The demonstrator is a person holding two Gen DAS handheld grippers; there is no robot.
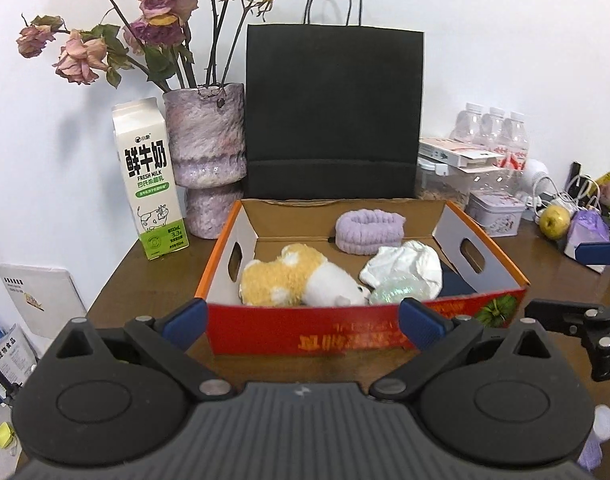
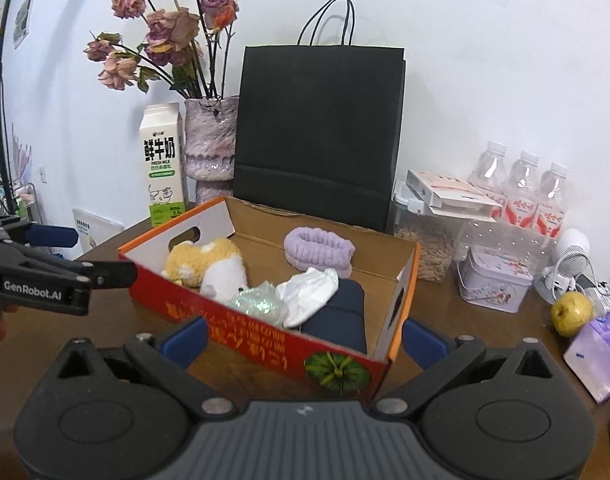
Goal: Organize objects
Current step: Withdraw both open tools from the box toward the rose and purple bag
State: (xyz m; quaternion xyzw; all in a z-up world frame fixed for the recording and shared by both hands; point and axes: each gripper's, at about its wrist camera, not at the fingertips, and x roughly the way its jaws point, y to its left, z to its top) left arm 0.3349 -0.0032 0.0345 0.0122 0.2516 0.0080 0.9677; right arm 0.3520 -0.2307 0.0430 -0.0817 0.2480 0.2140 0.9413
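A red and orange cardboard box (image 1: 305, 332) (image 2: 265, 328) stands on the brown table. Inside lie a yellow and white plush toy (image 1: 289, 280) (image 2: 213, 264), a purple headband (image 1: 369, 228) (image 2: 319, 250), a white crumpled cloth (image 1: 405, 268) (image 2: 309, 294), a shiny green bag (image 1: 393, 294) (image 2: 259, 300) and a dark blue item (image 2: 341, 320). My left gripper (image 1: 303, 320) is open and empty, just in front of the box's front wall. My right gripper (image 2: 303, 338) is open and empty at the box's right front corner. Each gripper shows in the other's view (image 1: 585, 280) (image 2: 65, 256).
At the back stand a milk carton (image 1: 149, 180) (image 2: 163, 164), a vase of dried roses (image 1: 205, 152) (image 2: 211, 144) and a black paper bag (image 1: 333, 112) (image 2: 317, 132). To the right are water bottles (image 2: 525, 196), a tin (image 2: 493, 280), an apple (image 2: 571, 314) and a purple box (image 2: 601, 352).
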